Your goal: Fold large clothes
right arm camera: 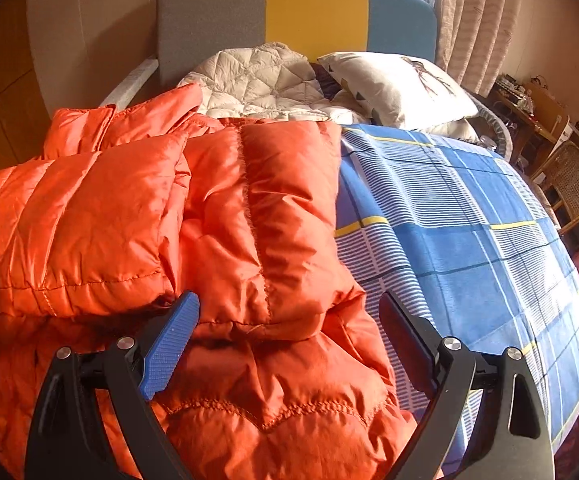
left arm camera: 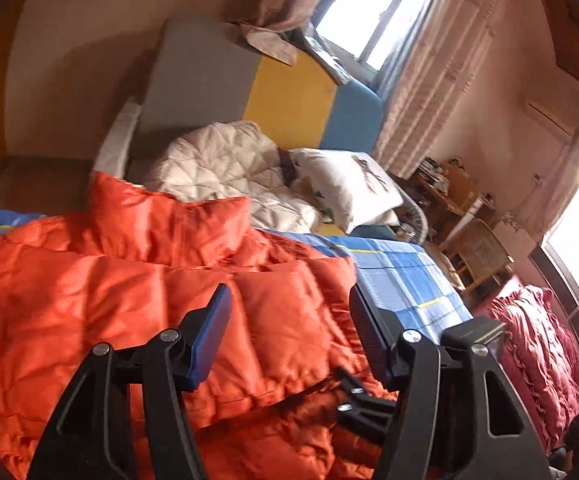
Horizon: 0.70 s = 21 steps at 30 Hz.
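Nearest the lens in the left wrist view, the left gripper [left arm camera: 289, 312] is hovering over an orange puffer jacket [left arm camera: 129, 288], its two black arms spreading into blue-padded fingers [left arm camera: 209, 340]. The jaws are standing apart, released, with nothing pinched between them; only jacket fabric is showing through the gap, below the pads. Part of a second black gripper is peeking in low between the arms, lying against the jacket.

In the right wrist view, the right gripper [right arm camera: 289, 312] is also standing wide open and empty. Its left blue finger [right arm camera: 169, 344] is sitting right at a fold of the jacket [right arm camera: 257, 208], though whether it is actually touching is hard to tell. Its other finger is hanging over the jacket's edge where it meets the sheet.

The jacket is lying bunched and partly folded on a bed, covering the left side of a blue checked sheet [right arm camera: 469, 216] with white and yellow lines. A quilted panel is lying doubled over the body, and a sleeve is lying across the left.

Beyond the jacket, a cream quilted blanket [right arm camera: 265, 80] is lying crumpled beside a white printed pillow [right arm camera: 401, 84]. Behind them a headboard [right arm camera: 313, 12] is standing in grey, yellow and blue panels. Farther right, pale curtains [left arm camera: 441, 80] are hanging by a bright window [left arm camera: 373, 8], with a wicker chair [right arm camera: 573, 188] and a cluttered wooden desk [right arm camera: 529, 116] near the wall.
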### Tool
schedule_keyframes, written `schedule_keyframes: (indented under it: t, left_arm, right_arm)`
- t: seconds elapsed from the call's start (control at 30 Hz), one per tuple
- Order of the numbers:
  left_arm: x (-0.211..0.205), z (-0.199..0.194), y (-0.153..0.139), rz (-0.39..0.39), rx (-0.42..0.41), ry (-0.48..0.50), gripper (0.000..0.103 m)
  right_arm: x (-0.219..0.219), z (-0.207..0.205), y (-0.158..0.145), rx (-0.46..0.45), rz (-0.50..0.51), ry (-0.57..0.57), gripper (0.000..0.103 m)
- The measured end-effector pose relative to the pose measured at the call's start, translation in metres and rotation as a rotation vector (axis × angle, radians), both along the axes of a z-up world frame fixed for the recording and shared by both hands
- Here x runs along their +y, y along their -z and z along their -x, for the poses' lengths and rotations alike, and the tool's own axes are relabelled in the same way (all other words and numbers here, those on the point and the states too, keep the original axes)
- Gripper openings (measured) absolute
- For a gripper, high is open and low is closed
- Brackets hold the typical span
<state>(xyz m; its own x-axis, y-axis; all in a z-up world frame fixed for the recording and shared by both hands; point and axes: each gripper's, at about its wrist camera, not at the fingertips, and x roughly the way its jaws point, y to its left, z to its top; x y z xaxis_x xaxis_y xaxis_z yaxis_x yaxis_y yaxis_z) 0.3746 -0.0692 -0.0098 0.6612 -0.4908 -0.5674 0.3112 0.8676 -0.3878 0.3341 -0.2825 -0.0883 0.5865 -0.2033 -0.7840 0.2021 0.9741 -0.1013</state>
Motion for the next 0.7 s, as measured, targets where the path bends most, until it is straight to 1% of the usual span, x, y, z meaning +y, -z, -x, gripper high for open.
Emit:
schedule_keyframes:
  t: [0.07, 0.1, 0.13, 0.17, 0.23, 0.3, 0.33, 0.37, 0.4, 0.47, 0.5, 0.53, 0.57, 0.6, 0.67, 0.7]
  left_arm:
    - [0.031, 0.008, 0.004, -0.022, -0.007, -0.076, 0.061]
    - [0.049, 0.013, 0.008, -0.048, -0.002, -0.125, 0.060]
    - [0.065, 0.020, 0.013, -0.077, -0.002, -0.168, 0.060]
    - [0.077, 0.024, 0.018, -0.085, -0.001, -0.189, 0.060]
    - [0.106, 0.035, 0.030, -0.118, 0.015, -0.265, 0.060]
    - [0.131, 0.041, 0.041, -0.129, 0.039, -0.325, 0.060]
    - [0.143, 0.042, 0.047, -0.146, 0.051, -0.366, 0.060]
    - [0.151, 0.043, 0.051, -0.143, 0.062, -0.384, 0.060]
    - [0.161, 0.042, 0.056, -0.137, 0.080, -0.402, 0.060]
    - [0.171, 0.042, 0.061, -0.149, 0.091, -0.437, 0.060]
    - [0.176, 0.040, 0.064, -0.149, 0.099, -0.445, 0.060]
    - [0.179, 0.039, 0.065, -0.155, 0.101, -0.458, 0.060]
    - [0.179, 0.039, 0.065, -0.155, 0.099, -0.459, 0.060]
    - [0.181, 0.037, 0.066, -0.157, 0.099, -0.460, 0.060]
    - [0.181, 0.033, 0.064, -0.163, 0.082, -0.456, 0.060]
    - [0.181, 0.033, 0.062, -0.165, 0.074, -0.451, 0.060]
  right_arm:
    - [-0.004, 0.006, -0.010, -0.028, 0.002, 0.016, 0.079]
    - [-0.006, 0.010, -0.016, -0.051, -0.013, 0.024, 0.076]
    - [-0.008, 0.013, -0.022, -0.075, -0.029, 0.030, 0.074]
    - [-0.009, 0.014, -0.028, -0.100, -0.049, 0.036, 0.074]
    - [-0.009, 0.012, -0.037, -0.140, -0.152, 0.026, 0.074]
    - [-0.002, 0.000, -0.039, -0.140, -0.222, 0.003, 0.074]
    - [0.004, -0.007, -0.038, -0.135, -0.263, -0.020, 0.074]
    - [0.011, -0.015, -0.036, -0.117, -0.291, -0.031, 0.074]
    - [0.017, -0.023, -0.033, -0.092, -0.292, -0.032, 0.074]
    - [0.028, -0.036, -0.025, -0.050, -0.305, -0.050, 0.073]
    - [0.033, -0.042, -0.019, -0.024, -0.315, -0.058, 0.059]
    - [0.037, -0.048, -0.014, -0.001, -0.334, -0.073, 0.049]
    - [0.040, -0.051, -0.010, 0.016, -0.338, -0.081, 0.034]
    - [0.042, -0.052, -0.010, 0.015, -0.325, -0.085, 0.023]
    - [0.046, -0.049, -0.016, -0.010, -0.281, -0.107, 0.014]
    - [0.047, -0.047, -0.019, -0.024, -0.246, -0.110, 0.012]
